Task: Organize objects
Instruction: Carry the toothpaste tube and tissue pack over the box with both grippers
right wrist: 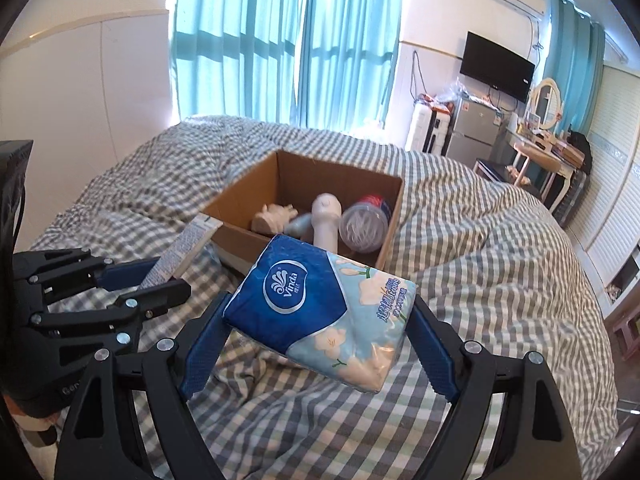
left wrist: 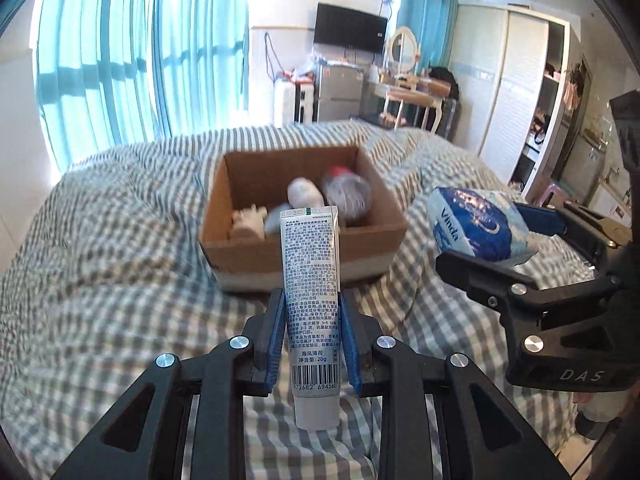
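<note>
- Now the left gripper [left wrist: 312,332] holds a small toothpaste tube [left wrist: 310,300]: its jaws are closed narrow on the two sides of the tube, and the blue pads press on it.
- The tube stands almost upright between the jaws, with the flat crimped end up and the cap end down, above the checked bed cover [left wrist: 100,280].
- The right gripper [right wrist: 320,344] holds a tissue pack [right wrist: 320,312] with a blue "Vinda" label; its jaws stand wide, and one blue pad touches each end of the pack.
- The pack lies tilted between the jaws, with the blue part to the left and the pale flowered part to the right in the right wrist view.
- A cardboard box [right wrist: 390,236] with an open top sits on the bed, just behind both held things.
- Inside the box lie a pale figurine [right wrist: 274,216], a white bottle [right wrist: 327,216], a clear round container [right wrist: 363,226] with a red part at its far end, and a small grey thing that I cannot name.
- In the left wrist view the right gripper [left wrist: 486,236] with the pack [left wrist: 476,224] is to the right of the box [left wrist: 304,248], near it but apart from it.
- In the right wrist view the left gripper [right wrist: 156,276] with the tube [right wrist: 184,248] is to the left; the top end of the tube comes near the front corner of the box, and I cannot tell if it touches.
</note>
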Tool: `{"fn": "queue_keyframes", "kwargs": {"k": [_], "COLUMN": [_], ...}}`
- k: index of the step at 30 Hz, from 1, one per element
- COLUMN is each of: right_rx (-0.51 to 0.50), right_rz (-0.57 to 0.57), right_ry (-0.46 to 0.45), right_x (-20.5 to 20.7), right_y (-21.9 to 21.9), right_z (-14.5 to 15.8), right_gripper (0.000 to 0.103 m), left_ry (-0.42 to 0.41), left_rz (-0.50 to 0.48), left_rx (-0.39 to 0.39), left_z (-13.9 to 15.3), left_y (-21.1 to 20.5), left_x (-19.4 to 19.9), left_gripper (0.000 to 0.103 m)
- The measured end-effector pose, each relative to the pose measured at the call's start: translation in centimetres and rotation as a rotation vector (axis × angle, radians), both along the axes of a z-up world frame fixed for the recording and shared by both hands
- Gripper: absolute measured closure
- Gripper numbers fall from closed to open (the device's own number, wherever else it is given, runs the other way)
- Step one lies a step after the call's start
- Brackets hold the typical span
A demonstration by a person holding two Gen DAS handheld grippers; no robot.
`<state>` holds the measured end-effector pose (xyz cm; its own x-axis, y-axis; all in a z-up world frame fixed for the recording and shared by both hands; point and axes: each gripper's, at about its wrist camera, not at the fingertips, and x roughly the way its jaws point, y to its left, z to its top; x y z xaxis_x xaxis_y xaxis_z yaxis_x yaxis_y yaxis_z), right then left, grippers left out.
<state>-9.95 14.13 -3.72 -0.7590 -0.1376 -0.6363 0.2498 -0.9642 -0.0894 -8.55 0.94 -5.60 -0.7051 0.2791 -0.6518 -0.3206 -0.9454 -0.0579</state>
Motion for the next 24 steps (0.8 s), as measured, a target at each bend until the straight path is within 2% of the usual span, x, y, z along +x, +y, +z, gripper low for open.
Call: {"fn": "queue_keyframes", "kwargs": {"k": [5, 13, 19, 24], "right_rx": [-0.007, -0.030, -0.035, -0.019], "right_rz": [0.027, 0.054, 0.059, 0.052], "right_ry": [0.051, 0.114, 0.114, 0.078], "right_x": [-1.6, -6.8, -12.0, -16.2], "right_y": [-0.7, -1.7, -2.2, -2.0], "right_z": [2.6, 6.1, 6.6, 5.1], "right_gripper": [0.018, 0.018, 0.018, 0.018], "left_ry": [0.058, 0.133, 0.132, 0.099], "left_rz": [0.010, 0.031, 0.040, 0.007], "left_rx": [0.002, 0.003, 0.006, -0.011], "left_z": [3.1, 6.7, 6.7, 4.5], "left_y": [-0.8, -0.8, -0.6, 0.3], "left_x": [-1.3, -6.9, -12.4, -16.7], "left_gripper": [0.077, 0.077, 0.077, 0.077]}}
